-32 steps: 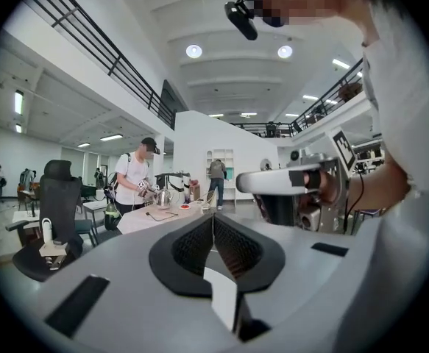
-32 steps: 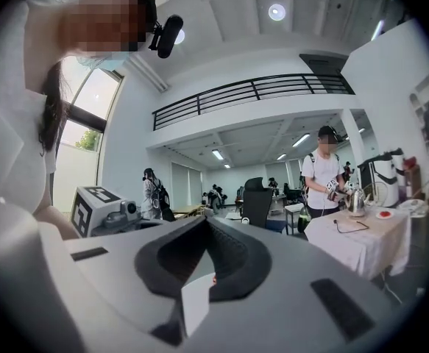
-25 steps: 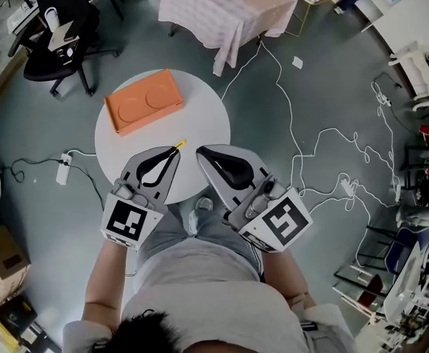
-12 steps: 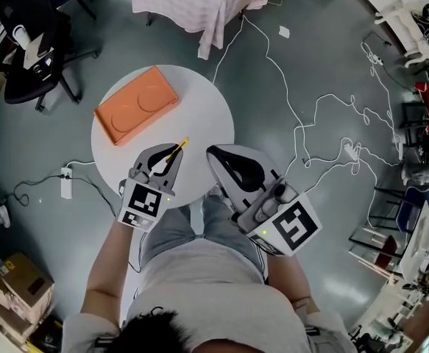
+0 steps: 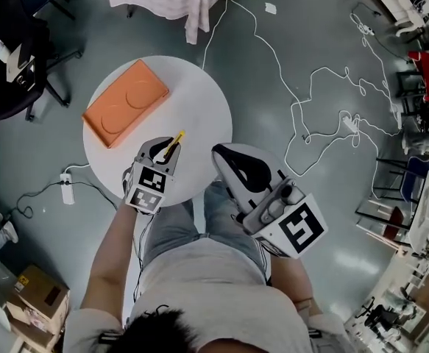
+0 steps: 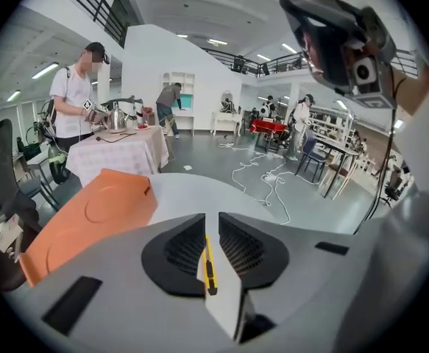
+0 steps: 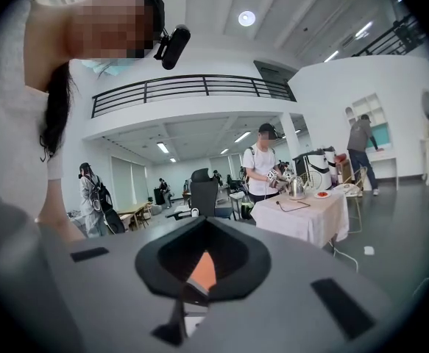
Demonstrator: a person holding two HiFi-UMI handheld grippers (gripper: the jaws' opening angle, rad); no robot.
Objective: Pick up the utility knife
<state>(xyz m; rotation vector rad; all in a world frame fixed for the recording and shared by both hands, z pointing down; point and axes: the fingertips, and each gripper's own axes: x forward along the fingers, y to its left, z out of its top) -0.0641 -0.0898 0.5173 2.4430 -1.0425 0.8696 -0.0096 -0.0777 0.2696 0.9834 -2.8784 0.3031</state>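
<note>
Utility knife point(image 5: 173, 147) first, since it is what I am after: it is clamped between the jaws of my left gripper point(image 5: 170, 144), over the 6 o'clock part of the round white table point(image 5: 199, 101).

On that tabletop the biggest thing is the orange box point(image 5: 124, 103), lying at about 10 o'clock, its lid marked with two shallow circles. In the left gripper view the orange box point(image 6: 89, 212) shows at 9 o'clock, well apart from my jaws.

My right gripper point(image 5: 217, 151) hangs at the table's 4 o'clock rim, beside my left one but not touching it. In the right gripper view its jaws point(image 7: 201, 259) are drawn together at the tips with nothing held; only a sliver of orange shows through the slit behind them.

My left gripper point(image 6: 212, 220) has its two pads pressed on the knife's flanks. The utility knife point(image 6: 209, 259), yellow with a black slider, runs lengthwise between them, its yellow end pointing to 1 o'clock in the head view. Whether it is clear of the tabletop I cannot tell.
</note>
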